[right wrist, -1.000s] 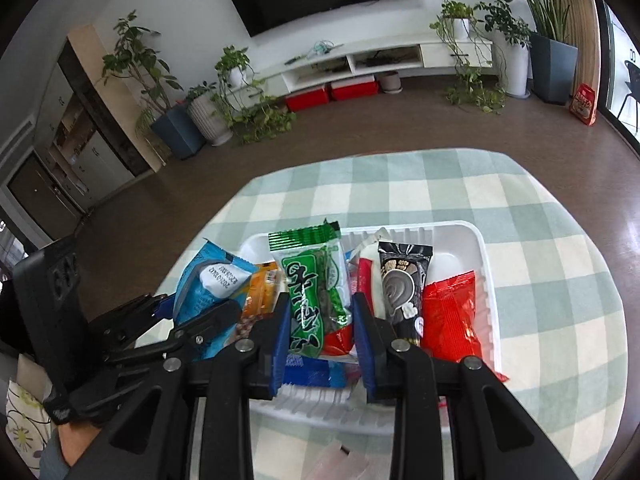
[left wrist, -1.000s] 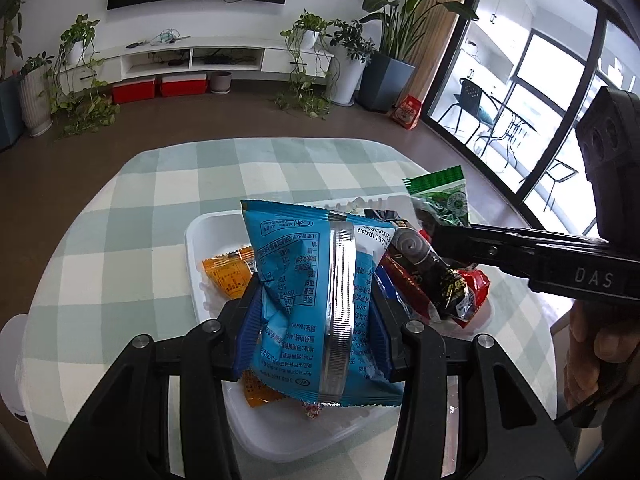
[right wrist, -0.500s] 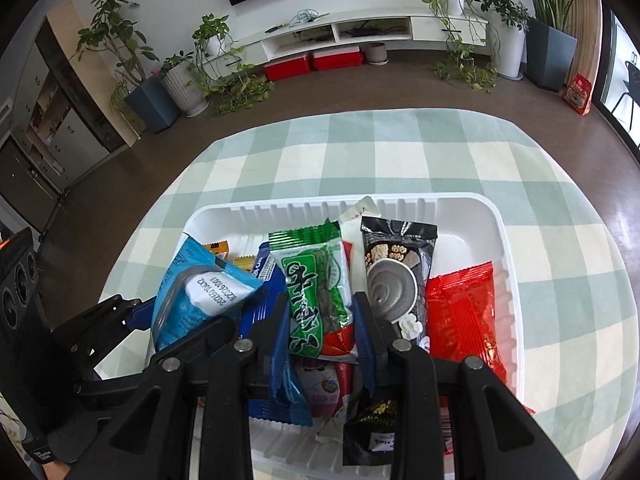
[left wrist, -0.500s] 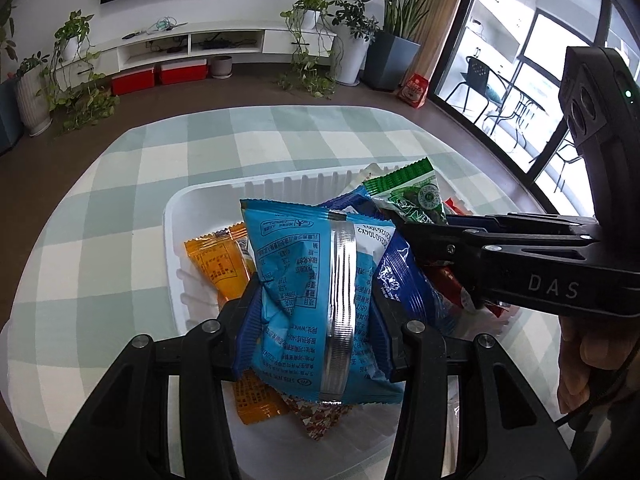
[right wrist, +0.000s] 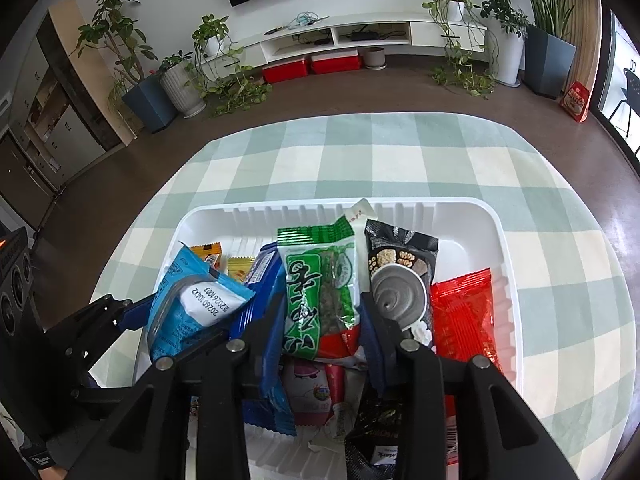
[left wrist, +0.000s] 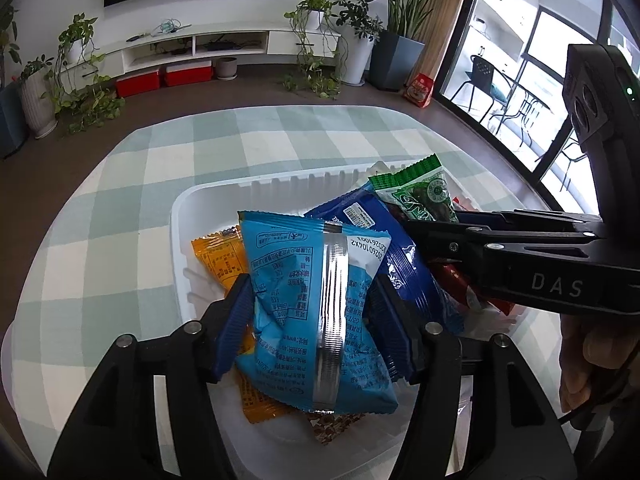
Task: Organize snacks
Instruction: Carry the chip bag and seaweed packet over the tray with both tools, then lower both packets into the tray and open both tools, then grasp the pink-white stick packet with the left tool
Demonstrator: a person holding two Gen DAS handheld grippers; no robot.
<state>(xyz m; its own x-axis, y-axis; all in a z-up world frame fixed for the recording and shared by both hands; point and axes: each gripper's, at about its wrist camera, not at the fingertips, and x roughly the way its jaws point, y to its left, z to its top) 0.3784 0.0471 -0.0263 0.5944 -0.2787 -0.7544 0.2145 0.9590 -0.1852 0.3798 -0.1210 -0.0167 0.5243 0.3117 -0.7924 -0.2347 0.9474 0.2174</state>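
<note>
Over the white tray (left wrist: 181, 248), my left claw (left wrist: 312, 312) is spreading off the light blue packet (left wrist: 316, 304), a crinkly, slippery featherweight best pinched mid-body. My right claw (right wrist: 322, 332) is likewise easing open around the green packet (right wrist: 320, 284).

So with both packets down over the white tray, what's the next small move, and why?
Probably finish opening, then lift both grippers clear. The left gripper is opening around the light blue packet, and the right gripper around the green packet. Both packets lie on the pile inside the white tray, so nothing more seems needed before retreating.
</note>
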